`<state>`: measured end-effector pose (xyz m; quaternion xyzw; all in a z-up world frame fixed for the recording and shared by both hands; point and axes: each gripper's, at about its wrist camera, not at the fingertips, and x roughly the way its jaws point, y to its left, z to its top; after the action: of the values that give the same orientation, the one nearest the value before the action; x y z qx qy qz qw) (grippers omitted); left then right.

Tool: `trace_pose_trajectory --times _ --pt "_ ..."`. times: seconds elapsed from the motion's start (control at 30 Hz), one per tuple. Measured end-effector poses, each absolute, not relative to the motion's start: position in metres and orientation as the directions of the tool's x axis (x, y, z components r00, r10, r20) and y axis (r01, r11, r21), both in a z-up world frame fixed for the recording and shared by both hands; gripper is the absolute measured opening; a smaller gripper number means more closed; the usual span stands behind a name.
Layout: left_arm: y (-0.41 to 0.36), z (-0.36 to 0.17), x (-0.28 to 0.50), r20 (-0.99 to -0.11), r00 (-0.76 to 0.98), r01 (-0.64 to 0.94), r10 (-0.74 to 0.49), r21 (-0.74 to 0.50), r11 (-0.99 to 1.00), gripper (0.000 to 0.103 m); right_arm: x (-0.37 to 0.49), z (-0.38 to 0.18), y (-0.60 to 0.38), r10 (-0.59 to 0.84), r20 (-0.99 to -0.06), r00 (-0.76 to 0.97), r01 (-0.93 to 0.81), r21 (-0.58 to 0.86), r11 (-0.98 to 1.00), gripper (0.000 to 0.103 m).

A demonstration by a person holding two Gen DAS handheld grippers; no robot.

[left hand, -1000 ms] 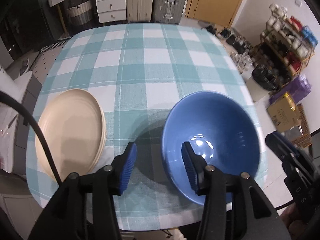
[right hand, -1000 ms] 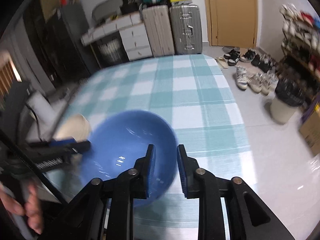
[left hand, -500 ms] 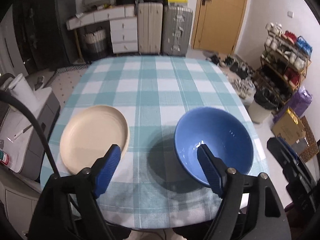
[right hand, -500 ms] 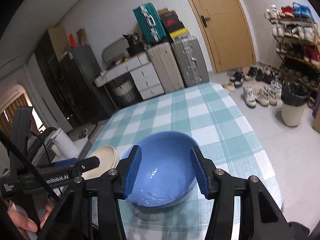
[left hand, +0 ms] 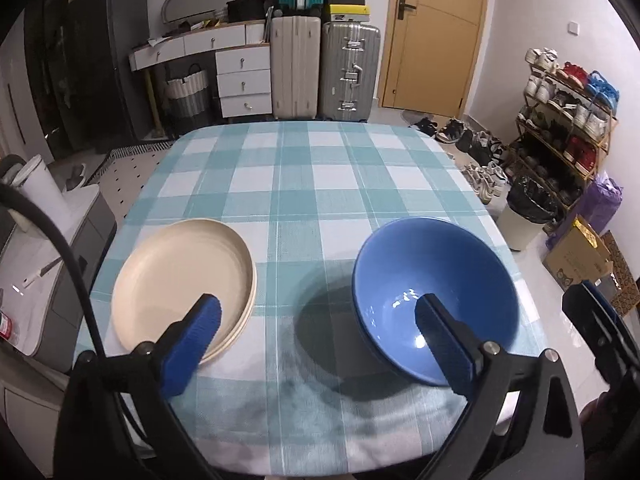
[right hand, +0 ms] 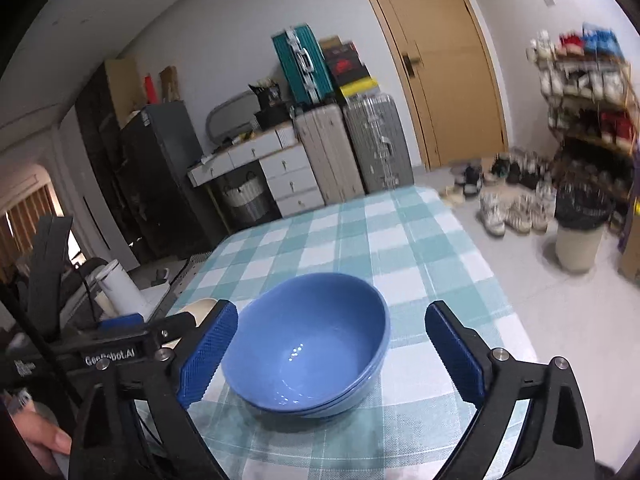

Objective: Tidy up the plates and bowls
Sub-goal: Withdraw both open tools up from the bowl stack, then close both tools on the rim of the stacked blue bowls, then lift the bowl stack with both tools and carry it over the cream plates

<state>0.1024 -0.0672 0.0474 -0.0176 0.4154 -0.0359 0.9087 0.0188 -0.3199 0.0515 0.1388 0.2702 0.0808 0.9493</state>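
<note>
1. Blue bowls (right hand: 308, 344): two nested, near right on the checked surface (left hand: 304, 184); cream plates (left hand: 184, 280) stacked near left.
2. Left tongs (left hand: 316, 340) and right tongs (right hand: 332, 352): jaws opening, gripping nothing.
3. Withdraw level, clear of rims.
4. Stack counts: hard to confirm.

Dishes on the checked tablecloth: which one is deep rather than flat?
The blue bowl, on the right in the left wrist view. The cream plate beside it is shallow and flat.
</note>
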Motion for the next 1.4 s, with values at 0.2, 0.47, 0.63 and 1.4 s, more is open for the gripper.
trace_pose_trajectory --times 0.2,0.47,0.63,1.4 --pt "-0.079 0.022 0.136 -0.825 0.556 0.071 -0.102 -0.075 0.995 0.099 0.075 0.023 -0.346 0.287 -0.64 0.713 -0.01 0.401 0.916 0.097" --pt "-0.097 -0.009 0.162 -0.894 0.429 0.103 -0.131 -0.096 0.99 0.098 0.124 -0.014 -0.354 0.353 -0.758 0.548 0.028 0.439 0.898 0.096" --pt "-0.098 -0.02 0.171 -0.912 0.377 0.092 -0.164 -0.139 0.986 0.098 0.138 -0.029 -0.347 0.373 -0.794 0.48 0.015 0.433 0.901 0.081" --pt "-0.121 -0.042 0.179 -0.965 0.221 0.169 -0.142 -0.105 0.98 0.019 0.153 -0.058 -0.323 0.344 -0.872 0.347 0.026 0.376 0.926 0.015"
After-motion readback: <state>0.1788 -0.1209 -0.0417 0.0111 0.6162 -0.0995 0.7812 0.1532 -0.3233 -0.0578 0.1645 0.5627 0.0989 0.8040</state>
